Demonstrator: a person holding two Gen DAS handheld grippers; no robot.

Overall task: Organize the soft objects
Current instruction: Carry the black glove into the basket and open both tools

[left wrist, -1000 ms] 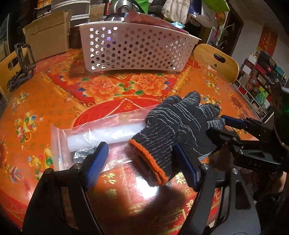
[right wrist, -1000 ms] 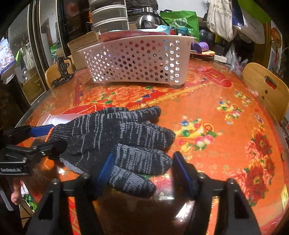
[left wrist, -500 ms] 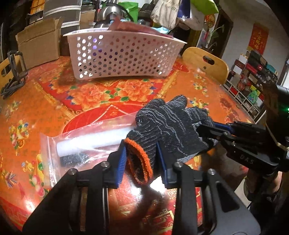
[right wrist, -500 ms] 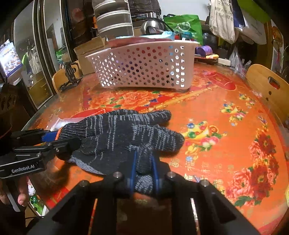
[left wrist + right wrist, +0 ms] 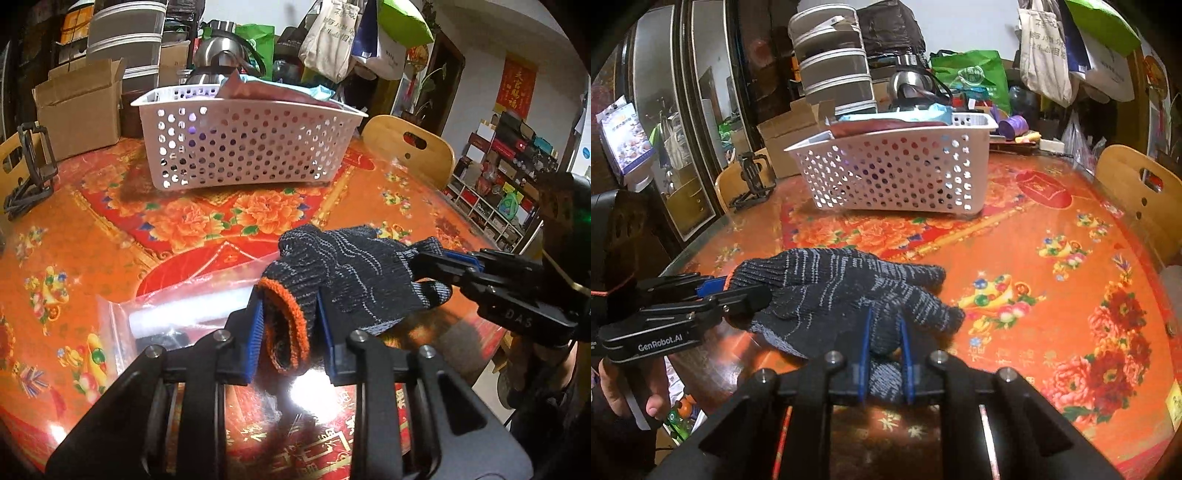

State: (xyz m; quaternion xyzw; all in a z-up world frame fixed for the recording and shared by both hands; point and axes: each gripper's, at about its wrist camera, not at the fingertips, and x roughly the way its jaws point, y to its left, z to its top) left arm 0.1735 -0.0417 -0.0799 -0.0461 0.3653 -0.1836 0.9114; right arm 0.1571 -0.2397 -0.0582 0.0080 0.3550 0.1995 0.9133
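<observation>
A dark knitted glove (image 5: 351, 266) with an orange cuff hangs stretched just above the table between both grippers. My left gripper (image 5: 289, 295) is shut on the cuff, its blue pads pressing the orange rim. My right gripper (image 5: 885, 317) is shut on one of the glove (image 5: 842, 284) fingers. In the left wrist view the right gripper (image 5: 417, 262) comes in from the right; in the right wrist view the left gripper (image 5: 746, 291) comes in from the left. A white perforated basket (image 5: 251, 147) with soft items in it stands at the far side of the table.
A clear plastic bag (image 5: 177, 314) with a white roll lies on the orange flowered table (image 5: 110, 229) left of the glove. Cardboard boxes (image 5: 81, 107), a black stand (image 5: 33, 166) and wooden chairs (image 5: 413, 147) ring the table. The basket (image 5: 897, 173) has open tabletop before it.
Both grippers went from wide open around the glove to shut on it, the left on the cuff, the right on a finger. The glove has risen slightly off the table.
</observation>
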